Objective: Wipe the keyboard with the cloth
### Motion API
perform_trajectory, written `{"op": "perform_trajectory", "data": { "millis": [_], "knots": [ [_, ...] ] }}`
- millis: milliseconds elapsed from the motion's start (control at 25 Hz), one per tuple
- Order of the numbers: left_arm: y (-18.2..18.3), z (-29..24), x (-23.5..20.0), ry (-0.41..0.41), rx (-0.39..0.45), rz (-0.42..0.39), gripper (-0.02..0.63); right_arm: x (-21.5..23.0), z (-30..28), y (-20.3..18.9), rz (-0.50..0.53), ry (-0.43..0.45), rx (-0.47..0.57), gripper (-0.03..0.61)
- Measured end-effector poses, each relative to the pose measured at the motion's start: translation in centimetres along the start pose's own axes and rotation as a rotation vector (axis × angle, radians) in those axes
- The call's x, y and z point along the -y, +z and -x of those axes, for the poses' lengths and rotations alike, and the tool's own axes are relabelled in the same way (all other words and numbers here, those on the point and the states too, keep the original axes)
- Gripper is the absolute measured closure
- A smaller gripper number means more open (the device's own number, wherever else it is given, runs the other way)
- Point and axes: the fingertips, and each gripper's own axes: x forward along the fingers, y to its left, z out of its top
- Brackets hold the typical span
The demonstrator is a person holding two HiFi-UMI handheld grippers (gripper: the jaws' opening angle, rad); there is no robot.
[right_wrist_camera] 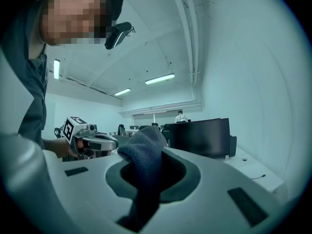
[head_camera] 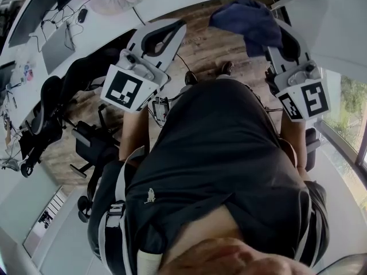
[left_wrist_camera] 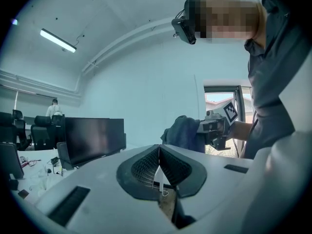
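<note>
Wooden flooring runs under the person in the head view, with a white desk (head_camera: 109, 22) curving across the upper left of the frame. The right gripper (head_camera: 281, 42) is clenched on the cloth (right_wrist_camera: 142, 152), a dark blue bundle that fills the space between its jaws and bulges out ahead of them toward the top of the frame. The left gripper (left_wrist_camera: 159, 172) has its ribbed pads pressed flat together with nothing between them. Both point roughly level and away from the body, side by side and apart. The relation that matters is cloth to keyboard, and no keyboard can be picked out in any view. My guess is it sits on the desk, which lies up and to the left of both claws, on the left gripper's side. The cloth hand would then be the farther one and have to travel across. By count: one cloth, two grippers, one dark monitor (left_wrist_camera: 92, 138) facing the left gripper, and one small mouse (head_camera: 82, 14) on the desk.
</note>
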Motion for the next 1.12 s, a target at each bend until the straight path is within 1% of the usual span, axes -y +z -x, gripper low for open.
{"op": "perform_trajectory", "data": {
  "millis": [160, 240, 320, 400, 480, 520, 560, 640, 680, 760, 840, 960, 1000, 1040, 1120],
  "knots": [
    [0.5, -4.6, 0.7, 0.008, -0.024, 0.0, 0.609, 4.1, 0.2, 0.3, -0.007, 0.047, 0.004, 0.543],
    [0.3, -7.0, 0.9, 0.003, -0.035, 0.025, 0.608, 6.1, 0.2, 0.1, -0.009, 0.067, 0.013, 0.543],
    [0.2, -9.1, 1.3, -0.006, -0.058, 0.052, 0.607, 7.7, 0.1, -0.9, -0.018, 0.084, -0.001, 0.543],
    [0.6, -10.8, 1.6, -0.011, -0.073, 0.028, 0.609, 8.8, -0.2, -2.0, -0.027, 0.113, -0.036, 0.543],
    [1.1, -12.0, 1.3, 0.004, -0.072, -0.013, 0.607, 9.5, -1.0, -2.3, -0.018, 0.149, -0.053, 0.543],
    [1.1, -12.5, 0.8, 0.022, -0.065, -0.018, 0.607, 10.0, -1.6, -2.1, -0.008, 0.158, -0.05, 0.543],
    [0.9, -13.1, 0.3, 0.041, -0.054, -0.006, 0.607, 10.4, -2.0, -2.0, 0.0, 0.16, -0.045, 0.543],
    [0.3, -14.1, 0.4, 0.061, -0.035, 0.043, 0.607, 11.1, -2.4, -2.2, 0.002, 0.16, -0.042, 0.543],
    [0.1, -14.5, 0.7, 0.062, -0.032, 0.059, 0.607, 11.2, -2.5, -2.3, -0.005, 0.161, -0.042, 0.543],
    [-0.2, -15.0, 0.7, 0.055, -0.04, 0.054, 0.607, 11.1, -2.9, -2.4, -0.02, 0.162, -0.04, 0.543],
    [-0.6, -14.9, -0.8, 0.049, -0.046, 0.037, 0.606, 10.9, -4.1, -2.7, -0.026, 0.162, -0.049, 0.543],
    [-0.9, -14.3, -4.0, 0.027, -0.023, 0.066, 0.606, 10.8, -6.4, -3.1, -0.013, 0.145, -0.072, 0.543],
    [-1.1, -14.2, -5.0, 0.013, -0.014, 0.076, 0.601, 10.8, -7.2, -3.0, -0.005, 0.132, -0.075, 0.543],
    [-1.5, -14.1, -5.9, -0.004, -0.011, 0.082, 0.577, 10.8, -8.0, -2.7, 0.0, 0.117, -0.078, 0.543],
    [-2.4, -14.3, -7.6, -0.049, -0.024, 0.088, 0.499, 10.9, -9.7, -2.1, -0.002, 0.08, -0.081, 0.543]
  ]
}}
